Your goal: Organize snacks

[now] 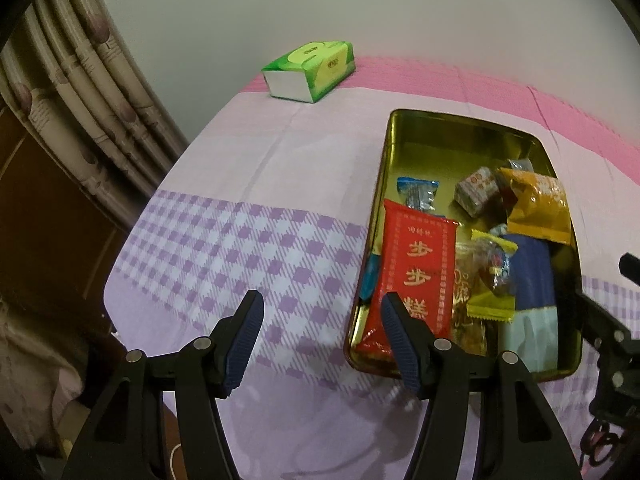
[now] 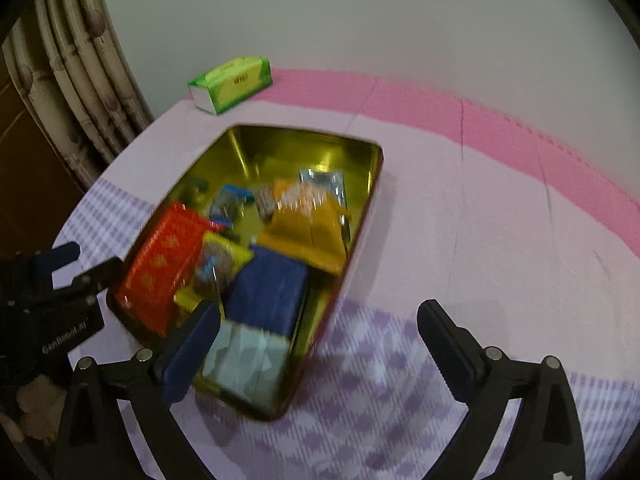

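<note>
Tissue pack (image 1: 310,70) at 11 o'clock on the cloth (image 1: 224,208); left gripper (image 1: 322,312) at 6, fingers parted, holding nothing; gold tin (image 1: 394,132) at 3, snacks (image 1: 414,276) inside; right gripper (image 2: 320,332) spread wide, empty, over the tin's near end

surface: checked cloth (image 1: 248,248) | on it: gold tin (image 1: 390,160), green tissue pack (image 1: 310,70)

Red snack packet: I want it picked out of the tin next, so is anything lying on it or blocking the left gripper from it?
Nothing visible blocks it. The red snack packet lies on top in the gold tin, and the open left gripper is at its near end, one finger in front of it.
</note>
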`<state>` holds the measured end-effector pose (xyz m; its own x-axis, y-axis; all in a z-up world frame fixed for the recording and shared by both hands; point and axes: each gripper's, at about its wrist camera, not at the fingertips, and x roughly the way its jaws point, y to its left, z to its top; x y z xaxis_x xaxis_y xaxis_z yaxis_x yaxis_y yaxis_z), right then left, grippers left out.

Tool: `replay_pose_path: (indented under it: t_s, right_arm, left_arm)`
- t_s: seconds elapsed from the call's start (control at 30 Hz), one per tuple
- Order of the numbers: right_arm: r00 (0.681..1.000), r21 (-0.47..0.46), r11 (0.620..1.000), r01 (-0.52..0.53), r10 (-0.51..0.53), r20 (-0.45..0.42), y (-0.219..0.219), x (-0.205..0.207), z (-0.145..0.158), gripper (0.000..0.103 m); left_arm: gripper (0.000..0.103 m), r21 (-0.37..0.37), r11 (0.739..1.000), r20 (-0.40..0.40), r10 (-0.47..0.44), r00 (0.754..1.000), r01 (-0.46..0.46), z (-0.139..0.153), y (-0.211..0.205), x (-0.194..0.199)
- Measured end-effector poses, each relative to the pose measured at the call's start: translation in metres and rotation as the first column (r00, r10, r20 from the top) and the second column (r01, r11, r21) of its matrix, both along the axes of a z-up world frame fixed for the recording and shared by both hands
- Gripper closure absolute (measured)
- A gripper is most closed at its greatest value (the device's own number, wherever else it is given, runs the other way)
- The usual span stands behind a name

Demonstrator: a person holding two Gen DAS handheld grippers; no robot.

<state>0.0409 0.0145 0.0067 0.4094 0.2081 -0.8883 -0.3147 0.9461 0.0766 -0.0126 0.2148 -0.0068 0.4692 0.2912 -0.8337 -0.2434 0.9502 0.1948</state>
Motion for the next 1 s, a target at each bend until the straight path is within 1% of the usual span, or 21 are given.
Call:
replay_pose_path:
  t_s: [0.1,0.37,0.7,1.0]
  right_arm:
    - [1.0,-0.005,1.0,0.016,-0.016,-0.005,-0.001,-0.005,-0.001,0.003]
    - [1.0,-0.027,1.0,-0.001,0.001,-0.005,0.006,-0.013,-0.004,0.002]
    - [0.999,-0.049,0.998,-0.042,0.041,-0.007,0.019,-0.019,-0.008,0.002]
    - [0.999,-0.053,0.998,-0.044,0.043,-0.009,0.021,-0.018,-0.009,0.002]
  left_arm:
    - [0.041,0.003,1.0,-0.004,-0.011,1.0,0.011,-0.001,-0.003,-0.001]
    - [0.04,0.006,0.999,-0.008,-0.037,0.999,0.037,-0.002,-0.008,-0.001]
    - [0.039,-0.003,0.999,-0.017,-0.033,0.999,0.033,-0.003,-0.006,0.0]
    - [0.039,0.0,0.999,-0.02,-0.035,0.999,0.035,-0.005,-0.006,0.0]
